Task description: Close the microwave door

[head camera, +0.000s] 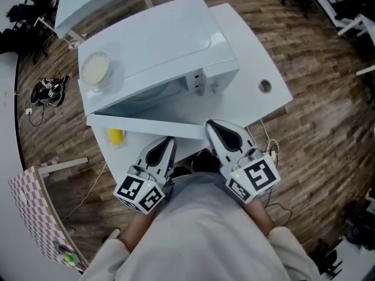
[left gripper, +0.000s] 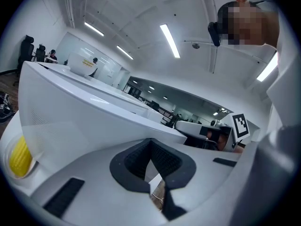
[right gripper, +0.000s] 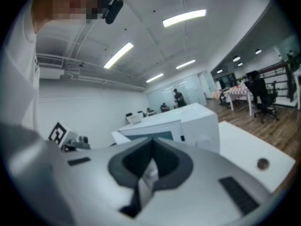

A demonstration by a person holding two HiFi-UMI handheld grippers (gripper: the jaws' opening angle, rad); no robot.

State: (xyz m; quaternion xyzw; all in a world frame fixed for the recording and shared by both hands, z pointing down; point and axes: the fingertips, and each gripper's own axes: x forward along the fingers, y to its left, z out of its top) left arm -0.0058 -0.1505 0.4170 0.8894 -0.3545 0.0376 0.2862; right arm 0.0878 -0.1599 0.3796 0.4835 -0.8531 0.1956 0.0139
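Below me, a white tabletop carries a yellow cup near its left edge and has a round cable hole on its right. Black cables and a checkered board sit on the wood floor to my left.

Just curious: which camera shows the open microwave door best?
The head view: the microwave door shows full length, swung open. The left gripper view fills with its white face, too close; the right gripper view shows it small, partly hidden.
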